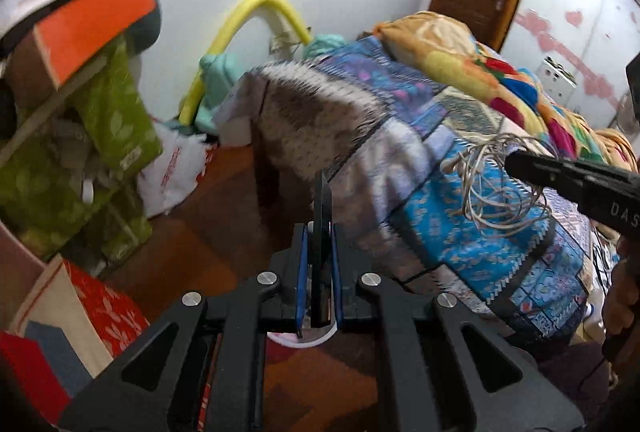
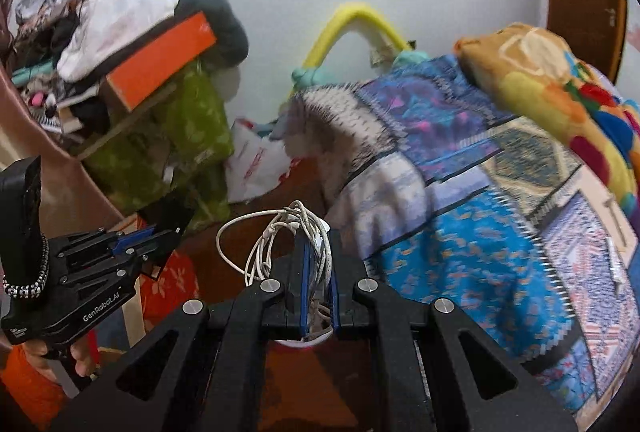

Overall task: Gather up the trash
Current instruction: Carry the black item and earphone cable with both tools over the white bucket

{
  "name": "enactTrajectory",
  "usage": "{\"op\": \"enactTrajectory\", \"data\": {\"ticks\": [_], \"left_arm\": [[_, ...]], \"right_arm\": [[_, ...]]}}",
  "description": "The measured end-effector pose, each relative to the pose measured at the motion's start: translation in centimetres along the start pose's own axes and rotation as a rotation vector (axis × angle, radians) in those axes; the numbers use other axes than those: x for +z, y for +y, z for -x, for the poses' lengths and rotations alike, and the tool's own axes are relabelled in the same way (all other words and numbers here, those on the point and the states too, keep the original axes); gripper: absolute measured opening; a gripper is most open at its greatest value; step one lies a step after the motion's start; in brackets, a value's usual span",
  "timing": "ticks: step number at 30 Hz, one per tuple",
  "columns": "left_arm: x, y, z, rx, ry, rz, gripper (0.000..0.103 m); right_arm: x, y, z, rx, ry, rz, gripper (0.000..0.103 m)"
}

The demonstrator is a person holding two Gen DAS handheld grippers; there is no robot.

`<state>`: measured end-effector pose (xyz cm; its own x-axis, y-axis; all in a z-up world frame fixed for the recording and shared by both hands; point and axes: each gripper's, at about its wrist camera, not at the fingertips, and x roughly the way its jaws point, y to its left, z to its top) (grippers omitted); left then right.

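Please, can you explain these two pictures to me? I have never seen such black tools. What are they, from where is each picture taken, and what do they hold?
There is no robot here. A person carries a handheld black claw in each hand, and each claw has a wide-angle camera looking forward along its two fingers, so each picture is that claw's own view.

In the left view, the left claw is shut on a thin flat black card; I cannot tell what the card is. In the right view, the right claw is shut on a tangle of white cable.

Each claw also shows in the other's picture, at the edge. Ahead lies a bed with a blue patchwork bedspread and a colourful blanket. To the left is a cluttered pile with an orange box.
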<state>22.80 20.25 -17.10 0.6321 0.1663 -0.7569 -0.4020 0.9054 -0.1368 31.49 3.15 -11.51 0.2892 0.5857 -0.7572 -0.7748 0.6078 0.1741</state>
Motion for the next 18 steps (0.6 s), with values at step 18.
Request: {"op": "enactTrajectory", "data": {"ticks": [18], "left_arm": [[-6.1,7.1,-11.3,0.050,0.253,0.181,0.009]], "right_arm": [[-3.2,3.4,-14.8,0.093,0.336,0.011,0.008]]}}
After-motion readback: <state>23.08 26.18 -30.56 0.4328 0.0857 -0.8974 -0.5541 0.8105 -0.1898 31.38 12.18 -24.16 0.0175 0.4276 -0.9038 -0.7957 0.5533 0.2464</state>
